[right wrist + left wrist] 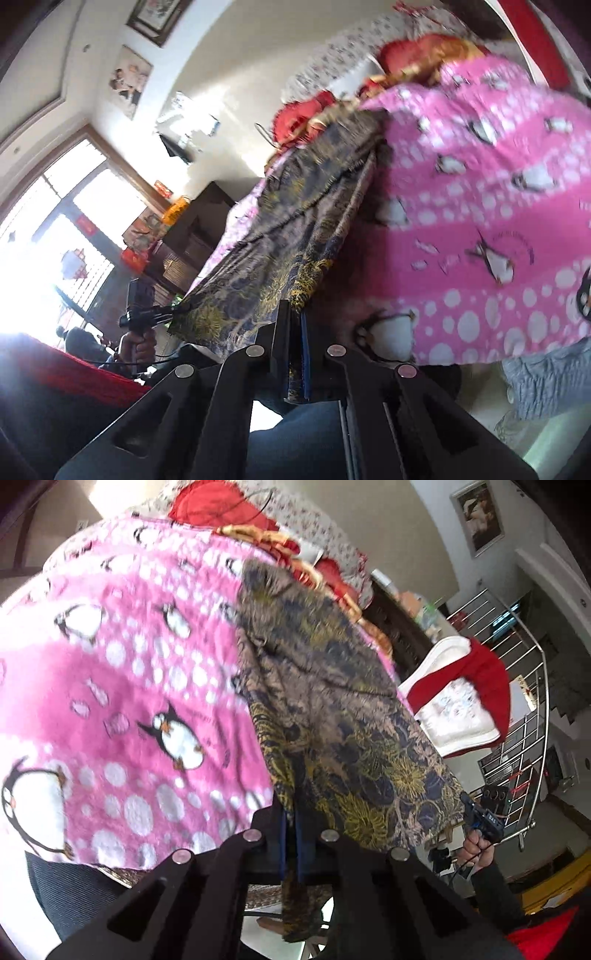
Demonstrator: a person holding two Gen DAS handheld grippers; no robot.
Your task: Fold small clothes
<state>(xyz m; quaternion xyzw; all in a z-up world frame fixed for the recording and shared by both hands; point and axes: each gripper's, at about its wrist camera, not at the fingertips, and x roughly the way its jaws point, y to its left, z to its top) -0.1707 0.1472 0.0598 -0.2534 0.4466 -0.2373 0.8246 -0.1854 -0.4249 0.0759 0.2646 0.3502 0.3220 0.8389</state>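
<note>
A patterned brown, navy and yellow floral garment (332, 709) hangs stretched over the edge of a bed with a pink penguin blanket (122, 672). My left gripper (291, 823) is shut on one lower corner of the garment. My right gripper (295, 325) is shut on the other lower corner of the garment (288, 229). In the left wrist view the right gripper (476, 816) shows at the garment's far corner, held by a hand. In the right wrist view the left gripper (155, 314) shows at the garment's left corner.
Red and gold bedding (221, 502) lies at the head of the bed. A red and white cloth (461, 698) hangs over a metal rail (532, 686) at the right. A dark cabinet (195, 236) and a bright window (55, 229) stand left in the right wrist view. A grey cloth (546, 376) lies at lower right.
</note>
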